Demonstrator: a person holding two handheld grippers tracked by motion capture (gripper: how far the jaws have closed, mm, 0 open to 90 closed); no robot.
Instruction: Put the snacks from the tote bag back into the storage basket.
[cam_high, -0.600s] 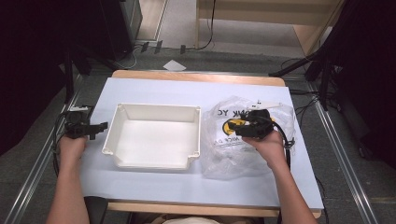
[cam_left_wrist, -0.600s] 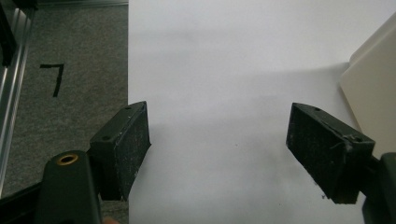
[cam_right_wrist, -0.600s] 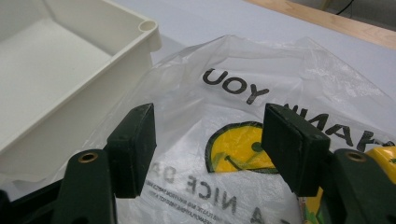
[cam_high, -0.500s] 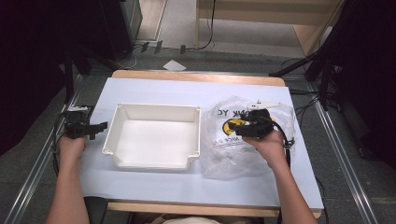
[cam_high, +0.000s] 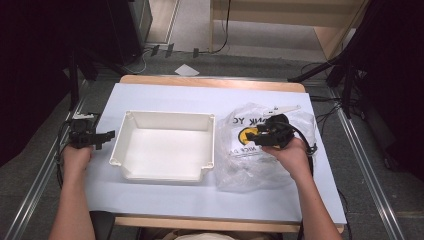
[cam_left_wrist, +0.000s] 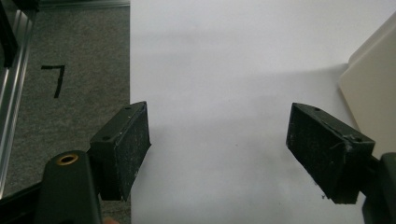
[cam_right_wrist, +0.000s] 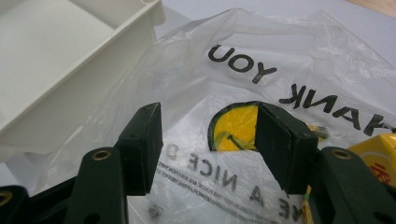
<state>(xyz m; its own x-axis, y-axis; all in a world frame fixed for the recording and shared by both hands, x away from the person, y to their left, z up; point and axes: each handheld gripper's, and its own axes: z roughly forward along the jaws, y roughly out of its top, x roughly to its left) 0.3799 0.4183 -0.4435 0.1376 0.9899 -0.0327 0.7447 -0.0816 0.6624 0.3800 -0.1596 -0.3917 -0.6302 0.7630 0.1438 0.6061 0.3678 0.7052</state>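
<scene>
The clear plastic bag (cam_right_wrist: 261, 93) lies just under the half-open, empty right gripper (cam_right_wrist: 210, 140); the left gripper (cam_left_wrist: 217, 144) gapes wide over bare table.

The right gripper (cam_right_wrist: 208, 147), jaws apart, hovers over a clear plastic bag (cam_right_wrist: 280, 93); a white tray (cam_right_wrist: 56, 56) lies far left.

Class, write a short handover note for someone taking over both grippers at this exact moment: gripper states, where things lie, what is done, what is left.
Left gripper: open, holding nothing, at the table's left edge beside the tray.
Right gripper: open, jaws over the bag, around its smiley print, not yet closed on it.
Tray: mid-table, nothing inside it.
Bag: clear plastic, lying right of the tray against its wall; something yellow shows at the right gripper view's edge, what it is I cannot tell.
Done: nothing moved into the tray.
Left: probably grip the bag and deal with its contents.
</scene>
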